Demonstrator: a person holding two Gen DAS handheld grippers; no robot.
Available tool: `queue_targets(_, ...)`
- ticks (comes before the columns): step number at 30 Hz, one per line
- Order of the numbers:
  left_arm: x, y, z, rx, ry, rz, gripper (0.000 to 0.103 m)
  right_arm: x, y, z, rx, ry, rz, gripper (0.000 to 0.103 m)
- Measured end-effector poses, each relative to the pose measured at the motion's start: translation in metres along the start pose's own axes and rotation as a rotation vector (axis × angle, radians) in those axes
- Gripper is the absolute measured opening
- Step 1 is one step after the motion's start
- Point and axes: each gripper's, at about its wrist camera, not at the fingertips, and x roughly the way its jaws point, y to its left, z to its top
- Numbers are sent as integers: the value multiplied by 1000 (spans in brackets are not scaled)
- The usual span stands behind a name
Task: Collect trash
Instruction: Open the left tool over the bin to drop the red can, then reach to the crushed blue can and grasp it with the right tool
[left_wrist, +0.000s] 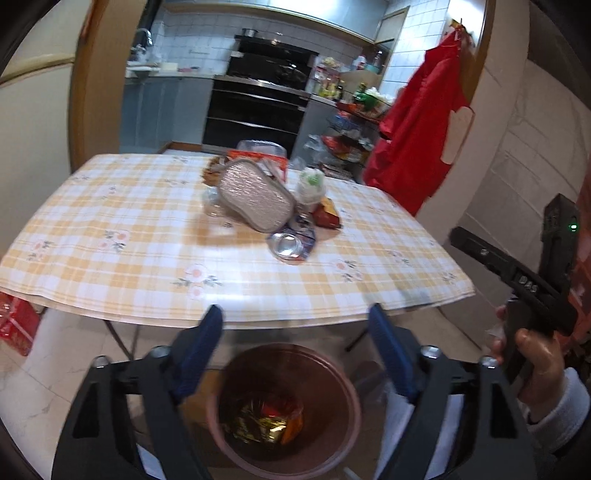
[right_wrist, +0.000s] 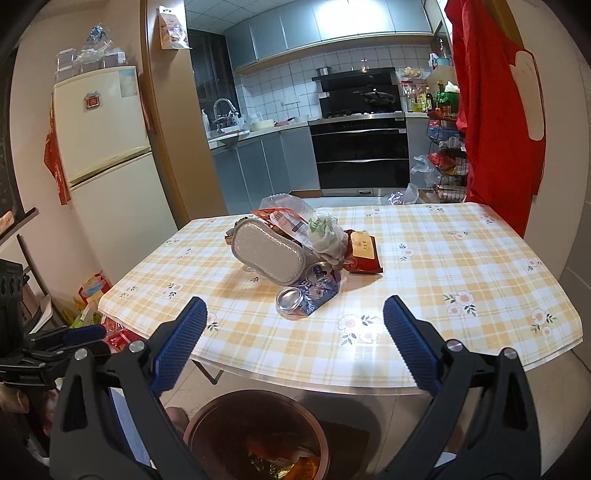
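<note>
Below my left gripper (left_wrist: 295, 325), jaws spread and empty, the round brown plastic bin (left_wrist: 282, 410) on the floor holds gold and red wrappers (left_wrist: 266, 421). My right gripper (right_wrist: 295, 317) also gapes empty. Remaining trash lies far on the checked tablecloth (right_wrist: 443, 258); the crushed silver-blue can (right_wrist: 306, 295) is nearest, so reaching for it looks next.

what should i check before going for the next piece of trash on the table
1. Left gripper empty, jaws open: ok.
2. Right gripper empty, jaws open: ok.
3. Trash bin below the table edge, wrappers already inside, room left: ok.
4. Crushed can nearest on the checked tablecloth, nothing in front of it: ok.
5. Can free of the silver pouch behind it: cannot tell.
</note>
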Motion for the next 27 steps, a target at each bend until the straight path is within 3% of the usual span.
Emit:
queue_targets(2, 0, 5, 0, -4, -9, 32, 93, 2, -1, -1, 4, 6, -3, 95)
queue_targets(6, 0, 16, 1, -28, -19, 80, 97, 5, -1, -3, 6, 19, -9, 95)
queue_targets(18, 13, 44, 0, -77, -3, 179, 97, 26, -13, -15, 28, 74, -30, 95)
queue_targets(27, 32, 56, 15, -88, 17, 212, 97, 52, -31, -22, 61, 124, -45, 95)
